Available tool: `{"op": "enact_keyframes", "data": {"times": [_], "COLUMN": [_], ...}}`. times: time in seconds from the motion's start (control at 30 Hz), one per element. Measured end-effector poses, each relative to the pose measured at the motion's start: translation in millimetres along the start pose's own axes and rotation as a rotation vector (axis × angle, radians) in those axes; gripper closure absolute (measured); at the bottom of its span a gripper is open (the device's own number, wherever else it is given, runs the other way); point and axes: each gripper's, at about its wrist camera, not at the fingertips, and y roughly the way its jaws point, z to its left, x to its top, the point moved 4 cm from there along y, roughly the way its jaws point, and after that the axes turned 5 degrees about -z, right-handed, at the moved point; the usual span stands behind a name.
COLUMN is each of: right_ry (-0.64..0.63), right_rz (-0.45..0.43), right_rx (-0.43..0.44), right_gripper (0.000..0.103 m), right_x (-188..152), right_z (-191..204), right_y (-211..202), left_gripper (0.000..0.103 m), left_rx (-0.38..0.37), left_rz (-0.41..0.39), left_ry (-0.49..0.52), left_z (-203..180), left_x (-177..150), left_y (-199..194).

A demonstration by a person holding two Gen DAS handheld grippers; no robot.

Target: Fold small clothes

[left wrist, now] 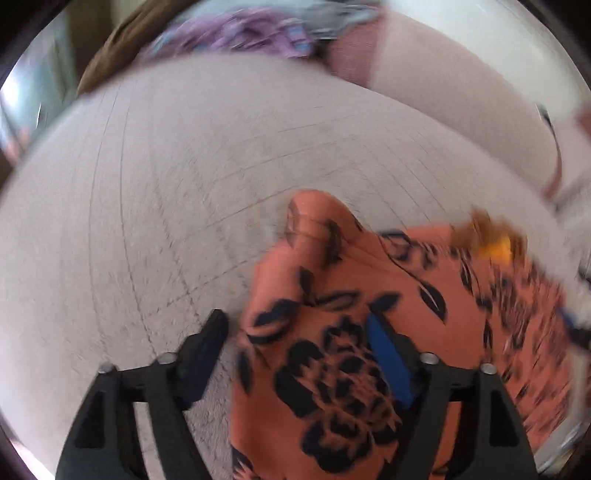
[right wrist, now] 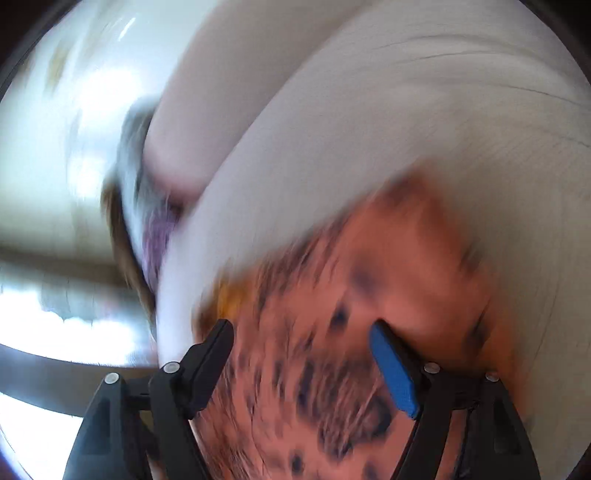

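An orange garment with a black flower print (left wrist: 343, 295) lies on a pale grey cushion (left wrist: 166, 184), bunched at the lower right of the left wrist view. My left gripper (left wrist: 295, 325) is open just above it, with the cloth lying between and under its fingers. In the right wrist view the same garment (right wrist: 351, 332) is heavily blurred. My right gripper (right wrist: 301, 332) is open over it, with its jaws wide apart. A small orange-yellow tag (left wrist: 496, 249) shows at the garment's far edge.
A pile of purple and light blue clothes (left wrist: 251, 33) lies at the far edge of the cushion. A pinkish cushion (left wrist: 443, 88) rises behind. A bright floor (right wrist: 55, 147) lies to the left in the right wrist view.
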Motion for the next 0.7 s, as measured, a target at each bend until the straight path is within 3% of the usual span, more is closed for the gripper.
{"op": "enact_keyframes", "data": {"times": [0.03,0.07,0.1,0.13,0.17,0.3,0.4,0.47,0.6,0.7], "right_ry": [0.078,0.102,0.111,0.119,0.127,0.016,-0.009,0.028,0.119,0.220], "right_rz": [-0.057,-0.091,-0.114,-0.104,-0.094,-0.189,-0.277,-0.299,-0.209,-0.186], "right_rx": [0.033,0.010,-0.035,-0.019,0.007,-0.040,-0.029,0.011,0.011,0.077], "right_gripper": [0.024,0.024,0.024,0.024,0.024,0.024,0.023,0.017,0.014,0.015], "right_x": [18,27,37,41,41,20,-36,-87,-179,-185], "right_z": [-13,-21,-30,-35,-39,-34,-37,-43,-72,-89], "right_y": [-6,-12,-16,-17,-22,-74,-145,-179,-181,-163], "left_gripper": [0.023,0.023,0.023,0.023,0.023,0.023,0.023,0.023,0.023,0.023], "left_rx": [-0.005,0.002,0.005,0.006,0.009,0.019,-0.014,-0.037,-0.091,-0.117], "left_rz": [-0.005,-0.004,-0.004,-0.006,-0.008,-0.041,-0.109,-0.130,-0.114,-0.078], "left_ry": [-0.013,0.002,0.017,0.025,0.023,-0.018,-0.022,-0.014,0.075,0.099], "left_z": [3,3,3,4,5,15,16,9,-20,-40], "left_x": [1,1,0,-1,-2,-4,-24,-42,-84,-101], "left_y": [-2,-5,-6,-9,-11,-39,-80,-102,-120,-118]}}
